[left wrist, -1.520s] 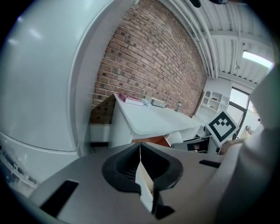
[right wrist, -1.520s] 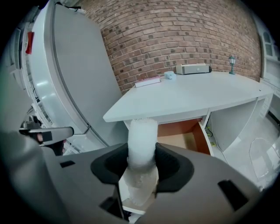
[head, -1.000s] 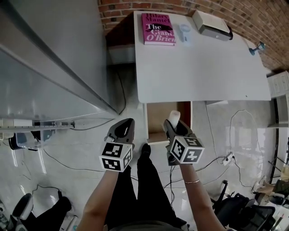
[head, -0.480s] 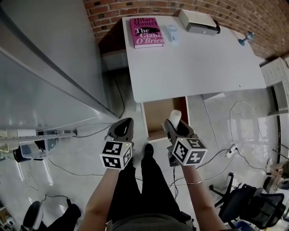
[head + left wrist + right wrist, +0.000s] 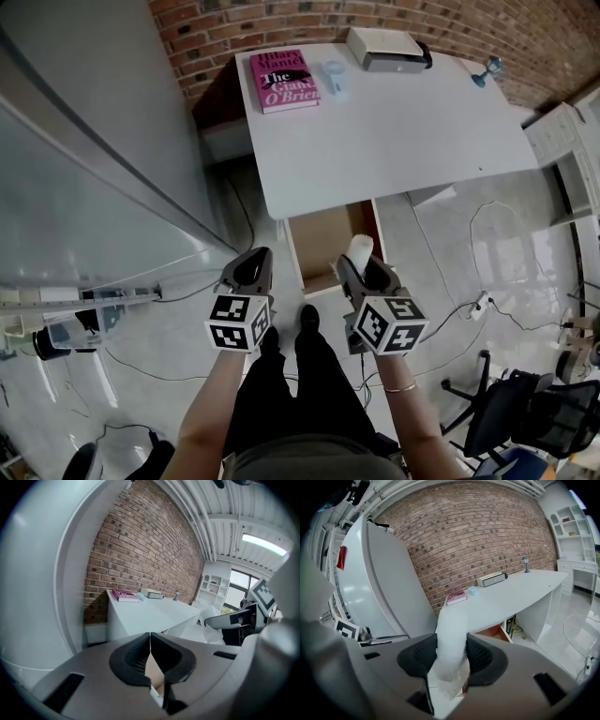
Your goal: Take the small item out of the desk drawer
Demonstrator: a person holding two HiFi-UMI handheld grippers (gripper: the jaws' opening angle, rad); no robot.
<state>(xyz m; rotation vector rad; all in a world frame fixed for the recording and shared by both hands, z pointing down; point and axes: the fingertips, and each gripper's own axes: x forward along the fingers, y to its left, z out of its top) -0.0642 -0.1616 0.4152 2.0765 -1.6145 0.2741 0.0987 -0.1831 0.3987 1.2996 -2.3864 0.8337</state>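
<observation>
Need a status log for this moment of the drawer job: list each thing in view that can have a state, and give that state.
Desk drawer: pulled open under the desk.
White item: clamped in the right gripper, held over the drawer.
Right gripper: shut on the white item.
Left gripper: shut, holding nothing.
Pink book: closed, lying flat on the desk.

White table (image 5: 403, 122) seen from above. Along its far edge lie a pink book (image 5: 284, 81), a small pale cup (image 5: 335, 75) just beside it, a flat white-and-grey box (image 5: 384, 49), and a small blue object (image 5: 485, 69) near the right corner.
</observation>
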